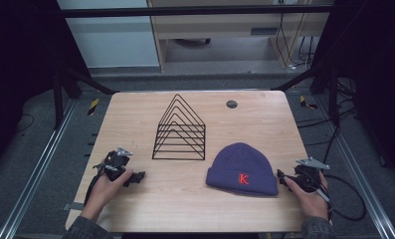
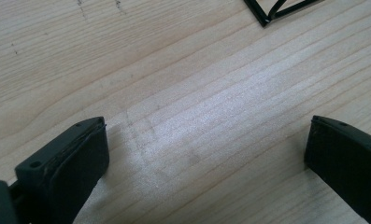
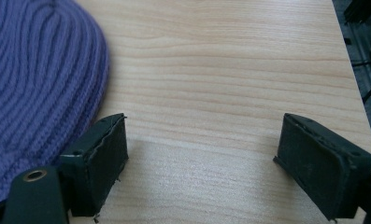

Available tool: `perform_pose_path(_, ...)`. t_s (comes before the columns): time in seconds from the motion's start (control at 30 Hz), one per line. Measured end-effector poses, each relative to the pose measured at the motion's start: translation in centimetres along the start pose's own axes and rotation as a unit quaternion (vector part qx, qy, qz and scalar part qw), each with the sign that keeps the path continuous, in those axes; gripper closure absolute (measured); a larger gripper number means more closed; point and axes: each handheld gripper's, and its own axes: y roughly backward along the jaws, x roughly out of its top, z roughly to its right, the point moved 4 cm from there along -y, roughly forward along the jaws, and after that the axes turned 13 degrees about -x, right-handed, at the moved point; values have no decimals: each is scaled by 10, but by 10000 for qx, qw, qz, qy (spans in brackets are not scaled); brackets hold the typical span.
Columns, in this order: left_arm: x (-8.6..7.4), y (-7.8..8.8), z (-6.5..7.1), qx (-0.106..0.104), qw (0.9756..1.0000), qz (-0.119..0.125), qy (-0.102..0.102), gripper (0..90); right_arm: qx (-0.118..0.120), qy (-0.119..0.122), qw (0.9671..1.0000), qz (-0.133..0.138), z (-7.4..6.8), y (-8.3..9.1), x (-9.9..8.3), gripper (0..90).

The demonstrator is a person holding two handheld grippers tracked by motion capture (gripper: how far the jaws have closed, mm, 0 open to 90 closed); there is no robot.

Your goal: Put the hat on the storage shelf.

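A dark blue knit beanie [image 1: 243, 169] with a red K on its cuff lies flat on the wooden table [image 1: 135, 112], right of centre; its ribbed side [image 3: 38, 79] fills the left of the right gripper view. My right gripper [image 1: 283, 178] rests just right of the beanie, open, with bare wood between its jaws [image 3: 202, 154]. A black wire rack [image 1: 180, 132] of nested triangles stands at the table's middle; one corner of the rack [image 2: 276, 11] reaches into the left gripper view. My left gripper [image 1: 138, 178] sits at the near left, open over bare wood [image 2: 206, 149].
A small dark round disc [image 1: 232, 104] sits in the tabletop near the far edge. The table's right edge [image 3: 351, 70] runs close beside my right gripper. Black frame bars, cables and floor surround the table.
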Motion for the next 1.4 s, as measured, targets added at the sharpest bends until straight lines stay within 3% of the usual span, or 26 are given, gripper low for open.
perform_pose_path(0.07,-1,0,2,20,10000,63,51,0,74,-178,9998,-25,4,-1,2,199)
perform_pose_path(0.13,-2,1,2,20,10000,36,54,0,-42,-287,9995,-91,11,1,10,220)
perform_pose_path(0.23,-2,1,4,-6,10000,9,45,0,-76,-260,9996,-9,13,4,20,221)
perform_pose_path(0.33,-3,1,4,1,10000,89,32,0,-98,-43,9999,-40,10,9,48,213)
perform_pose_path(0.37,-3,1,4,1,10000,89,32,0,-98,-43,9999,-40,10,9,48,213)
perform_pose_path(0.4,-4,1,4,23,9999,113,28,0,-11,11,10000,-21,6,10,56,203)
perform_pose_path(0.43,-4,1,4,28,9999,121,29,0,208,319,9992,-131,-6,9,72,169)
perform_pose_path(0.5,-4,1,4,34,9999,133,27,0,284,422,9986,-163,-10,8,78,165)
perform_pose_path(0.57,-4,1,4,17,9999,109,20,0,502,705,9957,-339,-31,3,97,195)
perform_pose_path(0.6,-4,1,4,17,9999,109,20,0,502,705,9957,-339,-31,3,97,195)
perform_pose_path(0.63,-4,1,4,18,9999,112,18,0,724,872,9927,-405,-45,1,110,238)
perform_pose_path(0.67,-4,1,4,18,9999,112,18,0,724,872,9927,-405,-45,1,110,238)
perform_pose_path(0.7,-4,1,4,15,10000,98,11,0,842,1138,9891,-418,-56,-1,122,277)
perform_pose_path(0.73,-4,1,4,15,10000,98,11,0,842,1138,9891,-418,-56,-1,122,277)
perform_pose_path(0.83,-3,0,4,20,10000,72,20,0,1071,1461,9818,-570,-73,-6,137,341)
perform_pose_path(0.87,-3,0,4,16,10000,72,16,0,1071,1461,9818,-570,-73,-6,137,351)
perform_pose_path(0.9,-3,0,4,10,10000,72,11,0,1112,1606,9788,-608,-80,-9,141,378)
perform_pose_path(1.07,-3,0,3,-10,10000,72,-21,0,1294,1647,9756,-663,-90,-11,145,439)
perform_pose_path(1.2,-4,1,3,-42,9999,105,-84,0,1402,1772,9715,-713,-108,-22,143,489)
perform_pose_path(1.3,-4,1,3,-47,9999,89,-89,0,1400,1828,9700,-782,-116,-27,140,492)
perform_pose_path(1.4,-3,1,3,-45,9999,83,-86,0,1202,2010,9664,-1058,-126,-44,131,487)
